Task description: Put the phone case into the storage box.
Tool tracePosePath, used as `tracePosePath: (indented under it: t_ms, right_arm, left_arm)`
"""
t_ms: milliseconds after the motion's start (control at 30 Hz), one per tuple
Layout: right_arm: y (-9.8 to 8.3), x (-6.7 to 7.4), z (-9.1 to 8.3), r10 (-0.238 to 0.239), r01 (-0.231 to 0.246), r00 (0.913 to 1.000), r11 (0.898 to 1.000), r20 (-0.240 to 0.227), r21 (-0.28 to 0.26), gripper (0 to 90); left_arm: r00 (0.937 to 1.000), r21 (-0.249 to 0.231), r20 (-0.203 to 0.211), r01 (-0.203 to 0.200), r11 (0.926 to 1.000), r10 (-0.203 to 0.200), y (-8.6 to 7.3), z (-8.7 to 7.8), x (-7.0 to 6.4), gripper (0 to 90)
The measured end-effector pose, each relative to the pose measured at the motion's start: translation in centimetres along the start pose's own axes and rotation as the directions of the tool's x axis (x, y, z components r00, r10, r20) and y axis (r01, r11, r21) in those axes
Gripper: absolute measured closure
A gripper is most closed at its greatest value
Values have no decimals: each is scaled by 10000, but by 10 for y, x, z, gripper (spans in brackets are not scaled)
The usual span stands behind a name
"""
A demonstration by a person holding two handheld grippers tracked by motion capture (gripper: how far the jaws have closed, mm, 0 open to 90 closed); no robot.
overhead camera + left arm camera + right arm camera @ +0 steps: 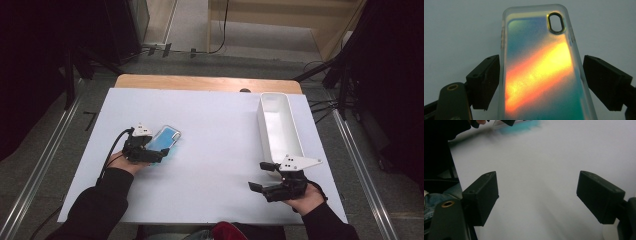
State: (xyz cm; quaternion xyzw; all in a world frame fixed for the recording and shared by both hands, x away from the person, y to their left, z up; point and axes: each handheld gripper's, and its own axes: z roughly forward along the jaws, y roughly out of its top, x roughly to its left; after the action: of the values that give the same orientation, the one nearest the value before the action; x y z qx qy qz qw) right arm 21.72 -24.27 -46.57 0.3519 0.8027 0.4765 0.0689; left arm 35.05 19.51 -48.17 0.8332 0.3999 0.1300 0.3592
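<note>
Two grippers: left gripper (155, 154) jaws apart astride iridescent translucent phone case (541, 72), frame left; right gripper (261, 176) jaws apart, empty, lower right beside long white plastic bin (278, 125).

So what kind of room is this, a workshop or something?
Probably a recording lab: a white-topped table between black stands, floor cables, and a person working a handheld left gripper around a phone case.

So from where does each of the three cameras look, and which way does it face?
High view: above the person's side, looking forward and down on the table; both forearms, left gripper, right gripper, tray.
Left gripper view: rides the left gripper, jaws either side of the phone case.
Right gripper view: rides the right gripper, jaws apart over bare table.
Shared: the phone case shows in all three.
</note>
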Motion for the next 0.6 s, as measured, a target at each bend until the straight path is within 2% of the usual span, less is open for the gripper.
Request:
tracePosePath:
  t_ms: [100,133,200,400,600]
  right_arm:
    - [0,0,0,-19,19,10000,10000,-2,-18,164]
    - [0,0,0,-12,12,10000,10000,9,-22,164]
    - [0,0,0,-9,10,10000,10000,20,-25,164]
    - [0,0,0,59,-59,10000,10000,29,-51,164]
    - [0,-1,0,183,-183,9998,9998,82,-55,164]
  left_arm:
    - [9996,-103,194,201,9997,-199,2,-3,-3,164]
    - [9987,-218,385,329,9992,-321,3,-5,-4,164]
    - [9984,-245,435,383,9990,-373,4,-6,-5,164]
    - [9929,-396,1006,680,9969,-637,7,-10,-8,164]
    - [9831,-420,1527,1088,9932,-1012,9,-14,-13,164]
